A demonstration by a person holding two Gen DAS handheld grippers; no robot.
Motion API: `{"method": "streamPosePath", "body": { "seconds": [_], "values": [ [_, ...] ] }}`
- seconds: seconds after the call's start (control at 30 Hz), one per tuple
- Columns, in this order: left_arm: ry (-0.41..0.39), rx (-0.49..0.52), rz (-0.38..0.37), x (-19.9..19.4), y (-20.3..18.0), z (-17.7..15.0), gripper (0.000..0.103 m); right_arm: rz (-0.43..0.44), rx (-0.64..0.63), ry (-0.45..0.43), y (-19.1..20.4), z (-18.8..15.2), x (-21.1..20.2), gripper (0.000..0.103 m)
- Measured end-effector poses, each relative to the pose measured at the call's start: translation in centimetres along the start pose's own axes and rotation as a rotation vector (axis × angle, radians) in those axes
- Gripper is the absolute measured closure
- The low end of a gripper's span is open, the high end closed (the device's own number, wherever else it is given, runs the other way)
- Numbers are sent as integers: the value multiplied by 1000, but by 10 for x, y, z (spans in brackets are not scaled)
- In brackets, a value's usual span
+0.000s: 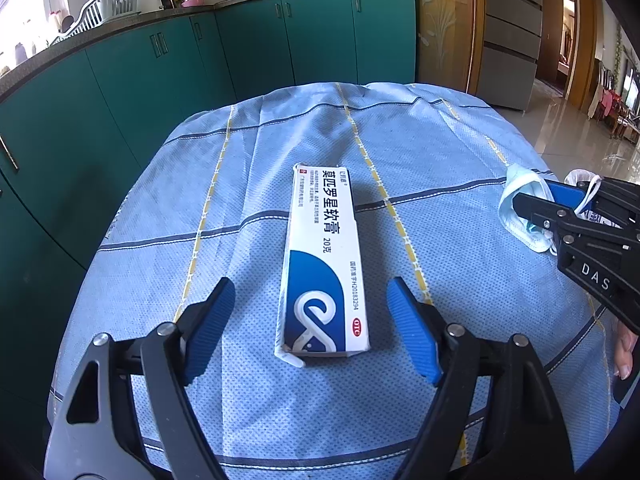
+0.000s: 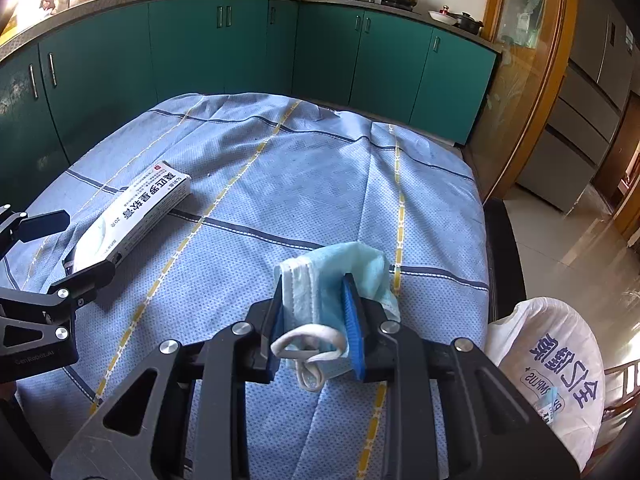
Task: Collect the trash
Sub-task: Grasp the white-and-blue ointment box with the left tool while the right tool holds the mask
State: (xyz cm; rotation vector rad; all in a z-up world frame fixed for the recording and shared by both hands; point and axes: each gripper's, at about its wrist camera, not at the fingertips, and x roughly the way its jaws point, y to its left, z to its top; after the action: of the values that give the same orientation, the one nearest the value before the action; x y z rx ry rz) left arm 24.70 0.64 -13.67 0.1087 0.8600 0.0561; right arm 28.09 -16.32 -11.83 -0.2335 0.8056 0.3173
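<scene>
Blue tablecloth (image 2: 240, 152), fingers (image 2: 352, 312) clamping mask (image 2: 332, 272) (crumpled)

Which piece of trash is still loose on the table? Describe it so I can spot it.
On the blue checked tablecloth, between the open left gripper fingers, lies a long white-and-blue carton. Unlike the crumpled mask clamped in the right gripper, it is rigid, rectangular and printed.

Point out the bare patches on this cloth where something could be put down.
The far half of the cloth, beyond the box and toward the cabinets, is bare. So is the strip between box and mask. Crowded: near edge, with the left gripper around the box and the right gripper pinching the mask.
</scene>
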Motion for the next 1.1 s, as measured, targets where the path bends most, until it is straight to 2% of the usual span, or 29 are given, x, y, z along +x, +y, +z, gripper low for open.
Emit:
{"method": "streamPosePath", "body": {
  "seconds": [0.53, 0.7, 0.93, 1.0, 1.1],
  "values": [
    [2, -3, -5, 0, -2, -2, 21, -6, 18, -5, -4, -1, -4, 75],
    [6, -21, -35, 1, 1, 2, 21, -8, 21, -2, -4, -3, -4, 75],
    [46, -3, -73, 19, -9, 12, 19, -8, 37, -6, -8, -3, -5, 75],
    [63, -17, -61, 25, -7, 14, 19, -7, 40, -6, -9, -3, -6, 75],
    [74, -53, -85, 29, 2, 15, 20, -4, 44, -5, -9, -4, -6, 75]
  ]
}}
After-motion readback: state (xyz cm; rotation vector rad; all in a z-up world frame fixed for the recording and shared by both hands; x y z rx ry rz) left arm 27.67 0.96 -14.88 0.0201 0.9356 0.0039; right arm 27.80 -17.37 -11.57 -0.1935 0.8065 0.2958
